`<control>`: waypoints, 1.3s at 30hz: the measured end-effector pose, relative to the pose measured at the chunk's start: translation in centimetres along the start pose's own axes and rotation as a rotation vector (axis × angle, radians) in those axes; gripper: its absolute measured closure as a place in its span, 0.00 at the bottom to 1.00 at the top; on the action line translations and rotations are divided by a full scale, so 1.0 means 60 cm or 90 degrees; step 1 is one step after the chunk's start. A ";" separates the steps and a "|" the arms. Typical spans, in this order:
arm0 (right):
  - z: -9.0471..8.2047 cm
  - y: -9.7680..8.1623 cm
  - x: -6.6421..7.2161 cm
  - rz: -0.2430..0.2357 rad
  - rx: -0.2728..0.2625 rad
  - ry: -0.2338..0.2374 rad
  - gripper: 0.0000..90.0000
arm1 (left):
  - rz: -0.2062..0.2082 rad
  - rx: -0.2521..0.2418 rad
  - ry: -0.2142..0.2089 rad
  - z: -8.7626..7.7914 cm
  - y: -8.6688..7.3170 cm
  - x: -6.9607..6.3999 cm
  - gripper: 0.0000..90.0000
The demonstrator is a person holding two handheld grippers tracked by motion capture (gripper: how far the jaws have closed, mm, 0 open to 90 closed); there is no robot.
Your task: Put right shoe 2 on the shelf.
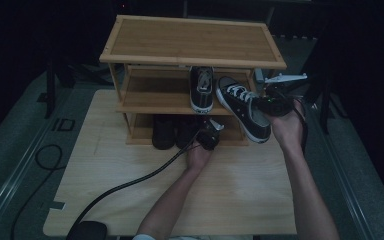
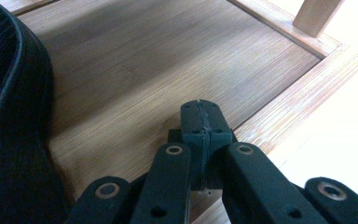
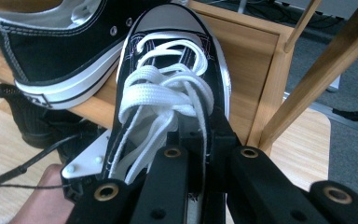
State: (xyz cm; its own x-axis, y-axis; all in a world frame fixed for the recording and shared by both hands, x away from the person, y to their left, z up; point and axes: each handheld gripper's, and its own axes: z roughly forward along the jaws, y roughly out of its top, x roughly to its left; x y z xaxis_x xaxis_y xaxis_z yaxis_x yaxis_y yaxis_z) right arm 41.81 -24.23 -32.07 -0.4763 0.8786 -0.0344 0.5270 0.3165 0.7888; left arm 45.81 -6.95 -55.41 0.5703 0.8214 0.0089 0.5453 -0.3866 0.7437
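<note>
1 black sneaker (image 3: pixel 168 88) clamped in right hand-held gripper (image 3: pixel 200 154); no legible brand.

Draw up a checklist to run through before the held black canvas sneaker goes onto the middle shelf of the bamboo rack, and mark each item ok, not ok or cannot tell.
1. Right gripper has a hold on the black canvas sneaker with white laces: ok, jaws shut on its opening edge.
2. Sneaker toe points at the bamboo shoe rack: ok.
3. Free space on the middle shelf beside the matching black sneaker: ok, bare wood on both sides.
4. Left gripper out of the way: ok, shut, low at the bottom shelf.
5. Grip firm enough to carry: cannot tell.
</note>
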 end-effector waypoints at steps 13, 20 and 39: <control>0.020 0.012 0.004 0.041 -0.008 -0.006 0.98 | 0.001 -0.001 0.000 0.000 0.000 0.000 1.00; 0.028 0.021 0.006 0.061 -0.016 -0.015 0.98 | 0.000 0.000 -0.001 0.000 0.000 0.000 1.00; 0.044 0.015 0.000 0.087 -0.029 -0.004 0.94 | 0.000 0.000 0.000 0.000 0.000 0.000 1.00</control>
State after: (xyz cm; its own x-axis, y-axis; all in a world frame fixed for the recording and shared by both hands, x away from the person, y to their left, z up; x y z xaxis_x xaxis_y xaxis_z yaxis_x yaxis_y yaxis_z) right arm 44.17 -22.99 -32.99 -0.3973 0.9149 0.0717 0.5545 0.1770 0.8132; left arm 45.81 -6.95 -55.41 0.5702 0.8215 0.0088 0.5451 -0.3863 0.7440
